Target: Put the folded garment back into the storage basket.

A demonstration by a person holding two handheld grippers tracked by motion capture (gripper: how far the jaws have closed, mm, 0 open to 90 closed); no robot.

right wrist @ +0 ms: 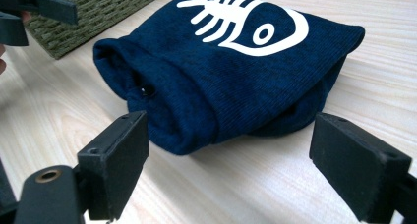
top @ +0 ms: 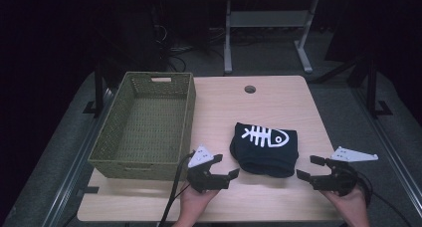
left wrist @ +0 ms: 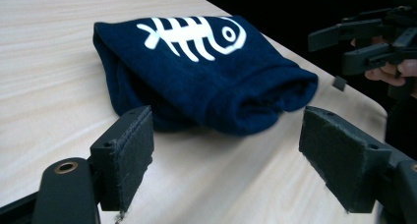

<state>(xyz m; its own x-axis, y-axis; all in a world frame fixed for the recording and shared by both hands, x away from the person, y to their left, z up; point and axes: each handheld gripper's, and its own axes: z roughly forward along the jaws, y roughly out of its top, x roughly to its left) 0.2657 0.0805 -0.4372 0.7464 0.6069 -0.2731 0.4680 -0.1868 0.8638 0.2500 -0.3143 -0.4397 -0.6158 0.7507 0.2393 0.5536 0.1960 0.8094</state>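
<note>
- Garment [top: 264, 149], dark navy knit folded into a thick bundle, lies on the table [top: 278, 97] a little toward 5 o'clock of the table's middle; a white fish-skeleton print [top: 265, 136] faces up on its top.
- In the left gripper view the garment [left wrist: 196, 71] shows rolled, layered edges on the side facing the jaws; in the right gripper view the garment [right wrist: 231, 67] shows a rounded fold at its near edge.
- Left gripper [top: 225, 166] sits at 8 o'clock of the garment, near it but apart, jaws spread wide and holding nothing.
- Right gripper [top: 310, 167] sits at 4 o'clock of the garment, also apart from it, jaws spread wide and empty.
- Each gripper is held by a hand coming in from 6 o'clock; a cable [top: 174, 192] trails down from the left one.
- Nothing lies between either gripper and the garment.
- Basket [top: 112, 137], green woven and rectangular with handle slots in its short ends, stands at 9 o'clock of the garment along the table's left edge, and looks empty inside.
- Table is pale wood grain with a round hole [top: 250, 89] near its far edge, at 12 o'clock.
- Beyond it the room is dark, with grey floor and a metal frame [top: 268, 23] at 12 o'clock.
</note>
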